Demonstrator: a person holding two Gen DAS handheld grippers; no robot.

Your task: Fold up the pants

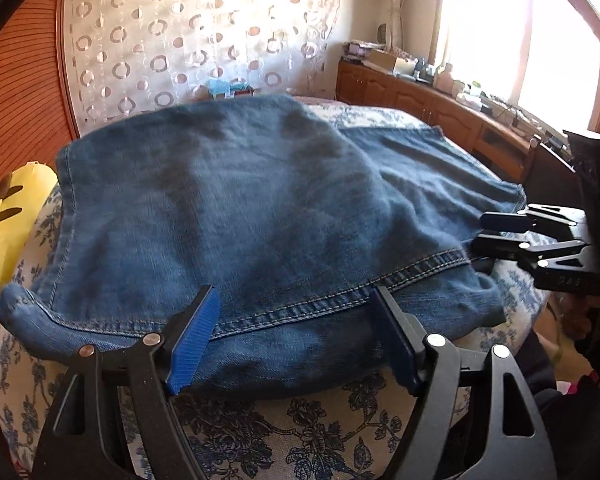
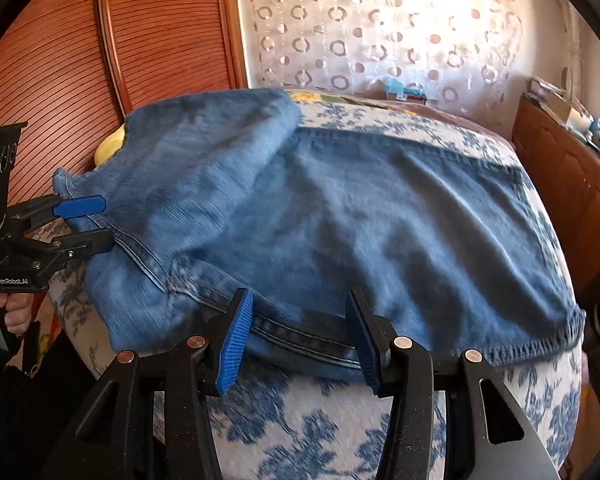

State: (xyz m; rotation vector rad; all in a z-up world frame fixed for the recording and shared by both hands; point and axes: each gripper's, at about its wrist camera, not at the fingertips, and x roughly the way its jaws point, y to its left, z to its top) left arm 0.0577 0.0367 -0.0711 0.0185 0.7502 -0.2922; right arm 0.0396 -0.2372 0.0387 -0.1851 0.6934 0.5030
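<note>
Blue denim pants (image 1: 240, 208) lie folded on a bed with a blue-flowered cover (image 1: 300, 432). They also show in the right wrist view (image 2: 360, 220), with one layer folded over at the left. My left gripper (image 1: 296, 320) is open, its jaws standing wide apart over the near seam of the pants. It also shows from the side in the right wrist view (image 2: 96, 224), open at the pants' left edge. My right gripper (image 2: 298, 332) is open above the near hem. It shows in the left wrist view (image 1: 484, 236) at the pants' right edge.
A yellow plush toy (image 1: 8, 224) lies at the bed's left. A ribbed wooden wardrobe (image 2: 160, 40) stands behind. A low wooden cabinet (image 1: 440, 108) with clutter runs under the bright window at the right. A curtain with ring pattern (image 1: 180, 40) hangs at the back.
</note>
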